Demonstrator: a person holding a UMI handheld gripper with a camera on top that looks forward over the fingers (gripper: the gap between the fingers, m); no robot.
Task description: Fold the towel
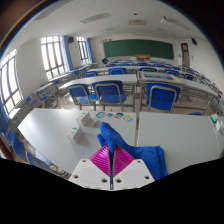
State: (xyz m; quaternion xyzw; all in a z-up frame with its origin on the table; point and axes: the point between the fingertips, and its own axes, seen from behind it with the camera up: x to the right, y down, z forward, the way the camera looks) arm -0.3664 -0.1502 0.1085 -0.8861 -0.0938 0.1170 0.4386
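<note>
Gripper view: the white desk (50, 135) spreads broad and flat, with open surface off to the left of the tool (111, 160) and beyond it up to the far edge. The blue towel (125, 150), soft and rumpled, lies bunched just ahead, its folds heaped around the fingers. The tool is clenched on the towel, magenta pads (102, 157) pressed close together with cloth nipped between them. Small pale items (78, 131) sit apart on the desk. Beyond, rows of blue chairs (110, 92) and a green chalkboard (135, 48).
</note>
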